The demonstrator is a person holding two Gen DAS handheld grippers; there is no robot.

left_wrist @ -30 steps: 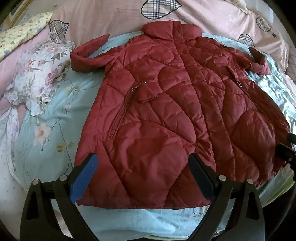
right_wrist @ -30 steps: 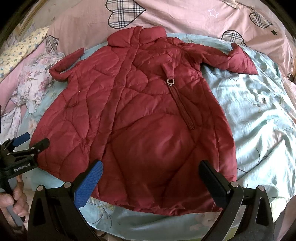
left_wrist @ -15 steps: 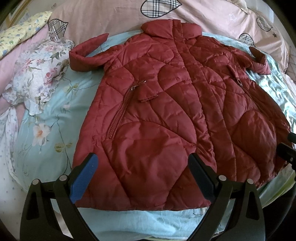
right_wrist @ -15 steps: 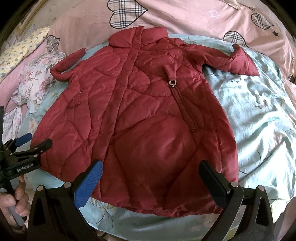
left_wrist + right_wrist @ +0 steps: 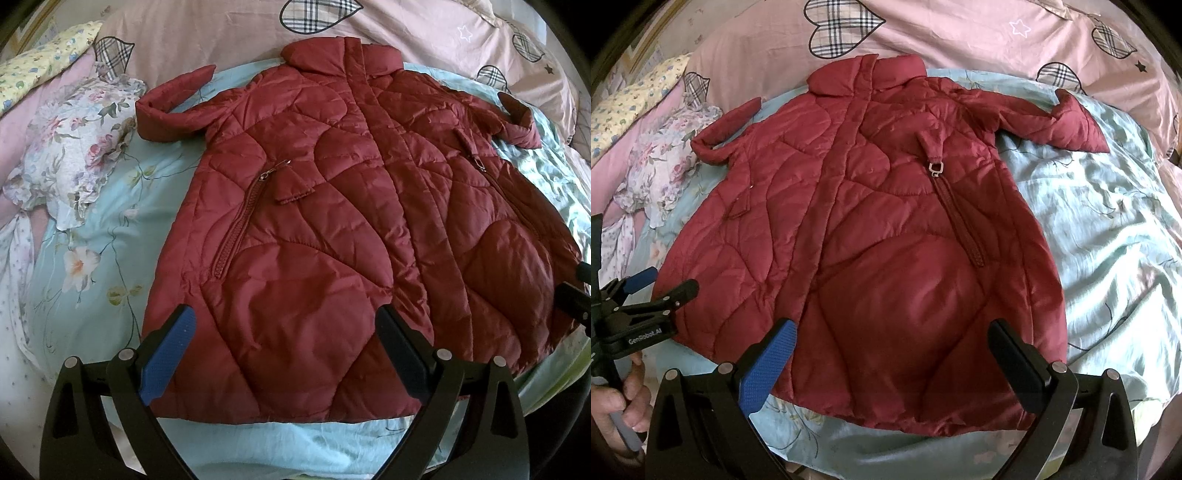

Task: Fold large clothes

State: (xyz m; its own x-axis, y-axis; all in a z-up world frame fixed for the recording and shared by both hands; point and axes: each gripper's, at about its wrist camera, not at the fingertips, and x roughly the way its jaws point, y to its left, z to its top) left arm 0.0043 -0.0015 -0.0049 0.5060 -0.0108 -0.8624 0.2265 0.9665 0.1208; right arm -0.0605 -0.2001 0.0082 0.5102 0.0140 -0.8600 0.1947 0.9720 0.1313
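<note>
Left gripper [image 5: 284, 354] hangs with its jaws spread wide, holding nothing, above the near hem of the coat [image 5: 332, 229]. From the left wrist view the red quilted coat lies flat, front up, on the blue sheet [image 5: 92, 229], collar toward the far side of the bed and hem along the near edge. One sleeve [image 5: 166, 107] bends up near a floral cloth [image 5: 74, 155] at the left edge; the pink quilt [image 5: 221, 33] with plaid hearts runs across the far side. A bit of the other gripper shows at the right edge.

Right gripper [image 5: 892, 354], seen from the right wrist, is just as wide and empty, poised over the hem of the coat [image 5: 868, 221] nearer the right side. The other sleeve [image 5: 1067, 125] stretches out over the sheet [image 5: 1108, 229] toward the right edge. At the near left corner the left gripper [image 5: 652, 282] appears from the side, jaws apart, gripped by a hand [image 5: 617, 410].
</note>
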